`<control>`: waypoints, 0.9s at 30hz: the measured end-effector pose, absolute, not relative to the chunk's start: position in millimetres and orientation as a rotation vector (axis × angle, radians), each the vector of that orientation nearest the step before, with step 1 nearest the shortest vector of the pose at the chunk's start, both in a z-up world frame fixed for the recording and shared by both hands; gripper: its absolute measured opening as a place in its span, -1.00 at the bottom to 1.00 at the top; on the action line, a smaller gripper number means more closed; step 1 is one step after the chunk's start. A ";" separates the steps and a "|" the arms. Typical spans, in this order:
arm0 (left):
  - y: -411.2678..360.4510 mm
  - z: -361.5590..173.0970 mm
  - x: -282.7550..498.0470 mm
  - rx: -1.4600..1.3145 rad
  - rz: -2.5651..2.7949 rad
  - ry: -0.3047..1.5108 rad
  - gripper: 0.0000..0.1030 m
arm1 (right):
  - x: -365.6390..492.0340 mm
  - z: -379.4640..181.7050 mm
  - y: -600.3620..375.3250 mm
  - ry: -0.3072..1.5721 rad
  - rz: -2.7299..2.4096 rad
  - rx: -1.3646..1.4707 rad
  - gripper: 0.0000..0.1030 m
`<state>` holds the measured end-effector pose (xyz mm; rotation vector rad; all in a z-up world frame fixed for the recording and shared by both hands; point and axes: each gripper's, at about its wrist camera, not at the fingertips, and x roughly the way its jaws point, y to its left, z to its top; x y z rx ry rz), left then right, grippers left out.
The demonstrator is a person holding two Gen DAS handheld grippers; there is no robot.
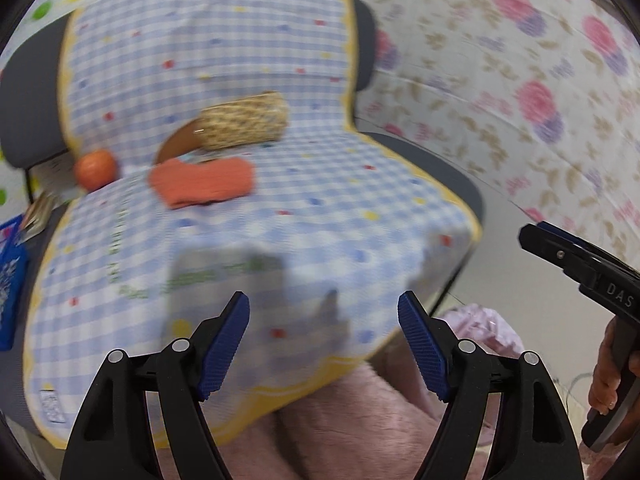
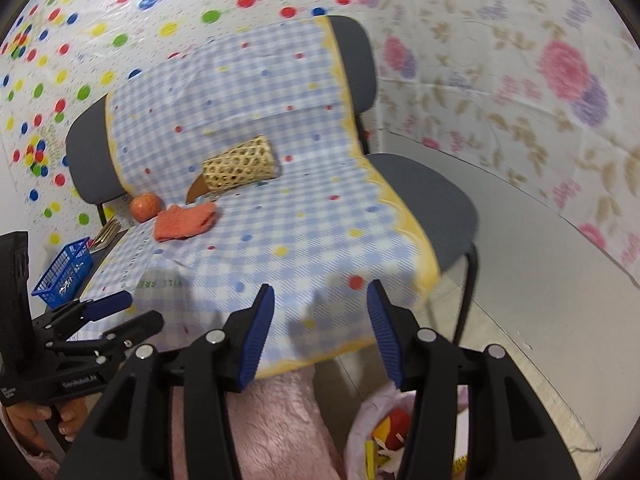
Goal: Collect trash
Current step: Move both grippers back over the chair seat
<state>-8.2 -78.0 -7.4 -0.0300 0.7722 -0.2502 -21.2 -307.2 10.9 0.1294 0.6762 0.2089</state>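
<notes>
My left gripper (image 1: 322, 304) is open with nothing between its blue pads, hovering over the front edge of a blue checked cloth (image 1: 320, 208). My right gripper (image 2: 320, 292) is also open and empty above the same edge. On the cloth lie a folded orange rag (image 1: 204, 182) (image 2: 186, 220), a woven basket (image 1: 246, 124) (image 2: 238, 166) tipped on its side, and an orange fruit (image 1: 96, 170) (image 2: 146, 206). A pale pink trash bag (image 2: 372, 412) (image 1: 480, 324) stands below, with red and yellow scraps (image 2: 394, 424) inside.
The cloth covers grey chairs (image 2: 436, 200) set side by side. A blue plastic crate (image 2: 64, 272) sits at the left. Pink fuzzy fabric (image 2: 276, 428) is right under the grippers. Patterned sheets (image 2: 540, 80) line the walls.
</notes>
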 end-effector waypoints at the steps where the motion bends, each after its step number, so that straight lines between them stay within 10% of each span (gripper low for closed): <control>1: -68.7 -7.6 -5.5 -0.037 -0.227 0.773 0.49 | -13.9 10.9 -300.3 0.679 0.225 0.118 0.00; 27: 26.7 -31.8 161.8 -0.209 -0.039 0.904 0.29 | 118.9 20.4 -214.5 0.683 0.371 0.072 -0.19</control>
